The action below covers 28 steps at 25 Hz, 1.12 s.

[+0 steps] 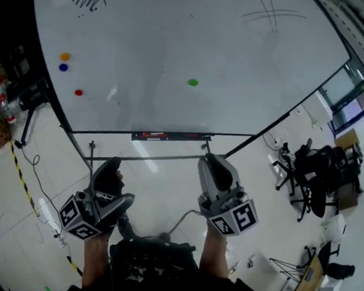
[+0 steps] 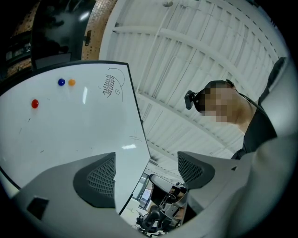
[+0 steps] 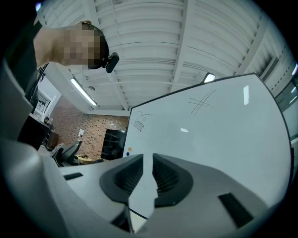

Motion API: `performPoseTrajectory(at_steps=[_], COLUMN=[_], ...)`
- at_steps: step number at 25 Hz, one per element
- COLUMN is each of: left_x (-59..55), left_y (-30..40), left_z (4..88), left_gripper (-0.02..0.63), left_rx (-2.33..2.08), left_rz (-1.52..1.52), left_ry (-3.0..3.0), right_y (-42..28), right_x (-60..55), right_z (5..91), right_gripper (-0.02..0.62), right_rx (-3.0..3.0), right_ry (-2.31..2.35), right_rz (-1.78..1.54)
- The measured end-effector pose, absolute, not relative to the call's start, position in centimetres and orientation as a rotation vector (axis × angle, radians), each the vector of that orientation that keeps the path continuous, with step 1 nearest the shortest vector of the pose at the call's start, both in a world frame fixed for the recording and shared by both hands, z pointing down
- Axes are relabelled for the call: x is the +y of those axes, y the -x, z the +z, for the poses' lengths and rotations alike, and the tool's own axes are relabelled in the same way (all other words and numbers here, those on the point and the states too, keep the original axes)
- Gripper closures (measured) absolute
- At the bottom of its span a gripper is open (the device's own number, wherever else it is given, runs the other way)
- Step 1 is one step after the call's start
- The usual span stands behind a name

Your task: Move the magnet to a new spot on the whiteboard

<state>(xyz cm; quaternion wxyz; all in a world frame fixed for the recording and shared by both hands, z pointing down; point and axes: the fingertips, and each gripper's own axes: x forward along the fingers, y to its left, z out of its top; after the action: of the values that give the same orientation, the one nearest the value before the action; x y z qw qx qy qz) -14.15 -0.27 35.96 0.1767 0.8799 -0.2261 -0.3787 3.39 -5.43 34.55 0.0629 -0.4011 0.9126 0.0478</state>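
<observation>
Now | left hand-held gripper (image 2: 146, 174) spread, empty | right hand-held gripper (image 3: 145, 173) narrowly apart, empty | green magnet (image 1: 192, 82) on whiteboard (image 1: 176, 43)

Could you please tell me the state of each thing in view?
left gripper: jaws wide apart, empty.
right gripper: jaws narrowly apart, empty.
whiteboard: standing, scribbled on.
green magnet: stuck mid-board, untouched.
orange magnet: stuck at left, untouched.
blue magnet: stuck beside the orange.
red magnet: stuck lower left.
</observation>
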Motion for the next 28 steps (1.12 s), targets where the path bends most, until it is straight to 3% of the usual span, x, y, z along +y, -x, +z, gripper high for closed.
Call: performPoseTrajectory(at_steps=[14,28], left_x=[3.1,8.8], left_y=[0.3,-9.7], left_z=[34.0,35.0], left_gripper=[0.192,0.192], left_rx=[-0.589,-0.698], left_rz=[-0.907,-0.769], left_ry=[-2.591,-2.62], right_y=[-15.5,-23.1], right_x=[-0.2,5.8], right_z=[34.6,35.6], right_gripper=[0.52,0.561], right_rx=[2.668,2.654], right_ry=[1.062,0.84], right_rz=[0.044,-0.005])
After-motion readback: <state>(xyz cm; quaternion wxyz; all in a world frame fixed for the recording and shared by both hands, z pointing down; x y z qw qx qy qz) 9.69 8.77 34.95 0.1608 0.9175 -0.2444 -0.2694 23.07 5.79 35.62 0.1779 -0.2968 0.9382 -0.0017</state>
